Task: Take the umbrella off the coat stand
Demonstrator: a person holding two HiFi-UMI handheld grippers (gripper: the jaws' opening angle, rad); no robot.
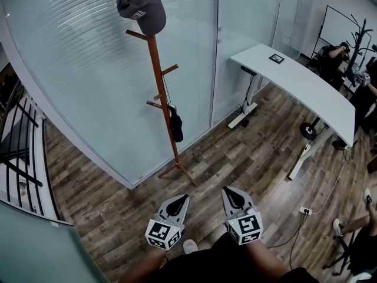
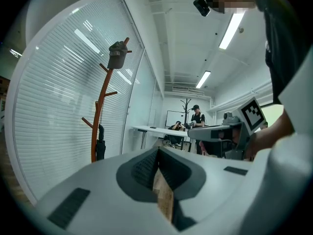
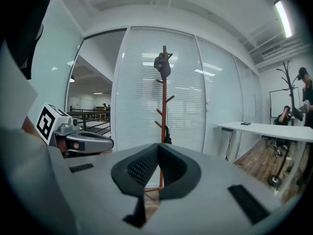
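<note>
A brown wooden coat stand (image 1: pixel 165 99) rises in front of the glass wall. A dark cap (image 1: pixel 141 5) sits on its top peg. The black folded umbrella (image 1: pixel 175 125) hangs by its strap from a lower peg, beside the pole. My left gripper (image 1: pixel 178 200) and right gripper (image 1: pixel 231 192) are side by side low in the head view, well short of the stand, both shut and empty. The left gripper view shows the umbrella (image 2: pixel 100 147) at the left. In the right gripper view the umbrella (image 3: pixel 167 132) is straight ahead above the gripper (image 3: pixel 158 147).
A frosted glass wall (image 1: pixel 88 87) stands behind the coat stand. A long white desk (image 1: pixel 306 87) is at the right, with people (image 1: pixel 336 55) beyond it. A power strip (image 1: pixel 305 210) and cables lie on the wooden floor. A black railing (image 1: pixel 17 152) runs at the left.
</note>
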